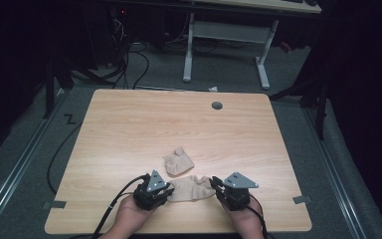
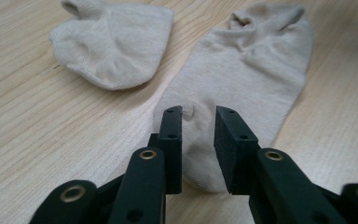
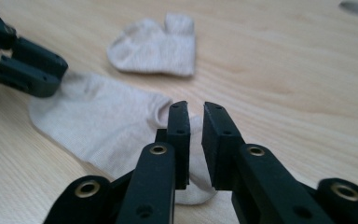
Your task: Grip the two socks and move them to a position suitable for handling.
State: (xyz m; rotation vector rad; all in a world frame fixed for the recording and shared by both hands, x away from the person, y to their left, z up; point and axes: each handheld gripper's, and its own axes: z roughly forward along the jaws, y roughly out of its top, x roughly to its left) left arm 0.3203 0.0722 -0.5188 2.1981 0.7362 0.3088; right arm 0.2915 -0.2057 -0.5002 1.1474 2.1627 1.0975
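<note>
The flat sock lies spread on the table near its front edge, at about 6 o'clock from the table's middle, stretched between the two claws. It is pale beige, fine-ribbed and smooth, its opening puckered at the far end in the left gripper view. The left claw sits over its toe end at 9 o'clock of the sock, jaws released, a clear gap between the pads with fabric lying under them. The right claw is at 3 o'clock over the other end, jaws narrowly apart and not clamped; cloth shows in the gap. A second sock, bunched and folded over, rests just beyond at 11 o'clock, not touching the first. Bare wood runs wide to the left, right and far edges; a grey grommet sits near the far edge.
</note>
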